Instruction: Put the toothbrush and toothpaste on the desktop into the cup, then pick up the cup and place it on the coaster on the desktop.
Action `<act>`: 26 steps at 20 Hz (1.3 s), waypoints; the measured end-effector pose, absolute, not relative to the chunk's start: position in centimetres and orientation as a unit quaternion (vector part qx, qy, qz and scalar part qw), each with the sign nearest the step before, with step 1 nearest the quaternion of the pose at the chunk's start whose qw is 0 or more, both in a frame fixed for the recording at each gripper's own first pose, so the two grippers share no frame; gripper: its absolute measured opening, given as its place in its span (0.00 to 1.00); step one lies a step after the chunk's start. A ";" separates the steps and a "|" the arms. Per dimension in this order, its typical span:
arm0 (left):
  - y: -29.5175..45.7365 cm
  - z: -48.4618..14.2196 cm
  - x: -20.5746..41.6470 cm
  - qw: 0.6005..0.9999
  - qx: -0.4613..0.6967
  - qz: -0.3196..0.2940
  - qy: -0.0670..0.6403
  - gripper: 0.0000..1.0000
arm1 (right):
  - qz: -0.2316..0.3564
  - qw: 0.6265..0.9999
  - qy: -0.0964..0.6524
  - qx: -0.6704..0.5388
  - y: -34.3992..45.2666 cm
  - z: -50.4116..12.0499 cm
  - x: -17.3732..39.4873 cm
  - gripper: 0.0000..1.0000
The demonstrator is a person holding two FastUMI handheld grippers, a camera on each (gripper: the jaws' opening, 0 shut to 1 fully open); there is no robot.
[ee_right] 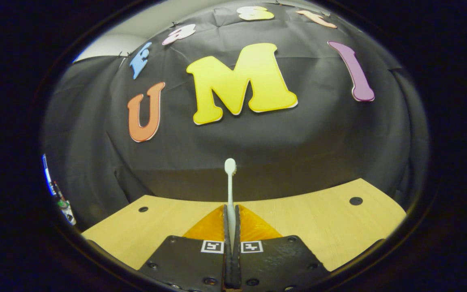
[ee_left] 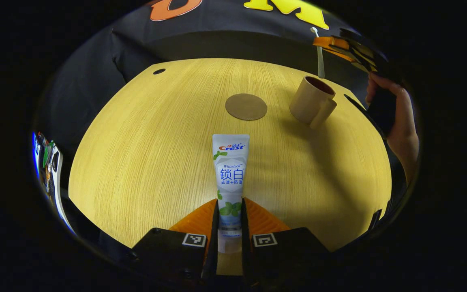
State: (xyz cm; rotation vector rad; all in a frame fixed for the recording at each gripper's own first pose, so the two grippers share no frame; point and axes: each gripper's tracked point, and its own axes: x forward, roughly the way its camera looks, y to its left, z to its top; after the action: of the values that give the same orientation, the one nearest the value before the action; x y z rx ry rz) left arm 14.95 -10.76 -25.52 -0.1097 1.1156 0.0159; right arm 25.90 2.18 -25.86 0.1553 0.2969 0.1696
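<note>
Currently left gripper [ee_left: 230,227] fingers pinch the toothpaste [ee_left: 231,182] at its cap end; the long tube may sag or swing. Right gripper [ee_right: 232,227] fingers clamp the toothbrush [ee_right: 230,190] above the cup [ee_left: 311,99]; a misaligned drop could tip it.

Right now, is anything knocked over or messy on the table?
Nothing is spilled or broken. The cup stands upright beside the coaster, the toothpaste sits between the left gripper's fingers, and the toothbrush is held by the right gripper.
</note>
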 end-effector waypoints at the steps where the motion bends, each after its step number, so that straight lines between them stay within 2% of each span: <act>1: -10.6 -25.0 15.0 0.848 -0.050 0.007 0.527 0.28 | 0.086 0.982 0.151 0.079 2.1 -26.2 25.7 0.01; 5: -10.6 -23.4 16.6 0.856 -0.045 0.008 0.515 0.28 | 0.086 0.982 0.153 0.072 1.9 -27.2 25.7 0.02; 6: -10.6 -23.3 16.5 0.856 -0.046 0.008 0.515 0.28 | 0.089 0.981 0.159 0.072 1.9 -27.6 25.5 0.06; 8: -10.8 -22.4 17.2 0.860 -0.048 0.009 0.508 0.28 | 0.092 0.979 0.168 0.069 1.8 -28.2 25.2 0.03; 9: -10.9 -21.6 17.6 0.866 -0.050 0.008 0.497 0.28 | 0.093 0.979 0.168 0.069 1.7 -28.1 25.2 0.09; 10: -11.2 -21.0 18.2 0.875 -0.051 0.006 0.482 0.28 | 0.090 0.979 0.168 0.068 1.5 -28.0 25.2 0.09; 11: -11.5 -20.3 18.8 0.883 -0.049 0.002 0.467 0.28 | 0.090 0.979 0.169 0.067 1.4 -28.0 24.8 0.17; 12: -11.7 -19.8 19.7 0.890 -0.048 -0.002 0.454 0.28 | 0.090 0.979 0.171 0.063 1.2 -28.1 24.6 0.18; 14: -12.0 -19.1 20.9 0.897 -0.048 -0.007 0.440 0.28 | 0.094 0.978 0.175 0.061 1.2 -28.1 24.1 0.32; 16: -12.5 -19.1 21.2 0.899 -0.047 -0.011 0.435 0.28 | 0.094 0.979 0.171 0.063 1.2 -27.6 23.9 0.35; 19: -13.1 -18.1 21.4 0.904 -0.047 -0.016 0.424 0.28 | 0.091 0.980 0.169 0.058 0.7 -26.7 23.3 0.47; 23: -15.3 -15.2 23.6 0.926 -0.042 -0.042 0.374 0.28 | 0.075 0.983 0.162 0.042 -1.9 -24.2 22.1 0.56; 24: -15.9 -14.4 24.5 0.931 -0.043 -0.048 0.359 0.28 | 0.074 0.983 0.164 0.039 -2.6 -23.8 21.8 0.55; 25: -16.5 -13.7 25.5 0.937 -0.044 -0.053 0.342 0.28 | 0.069 0.983 0.164 0.034 -3.4 -23.4 21.5 0.62; 26: -17.1 -13.0 26.5 0.943 -0.045 -0.059 0.324 0.27 | 0.065 0.984 0.166 0.030 -4.2 -23.0 21.3 0.65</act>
State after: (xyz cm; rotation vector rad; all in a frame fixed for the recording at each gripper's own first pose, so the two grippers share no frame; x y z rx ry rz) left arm 26.46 -17.05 -12.96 -0.0910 0.6608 -0.1206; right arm 21.33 -4.18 -23.03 0.0613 0.3335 0.1306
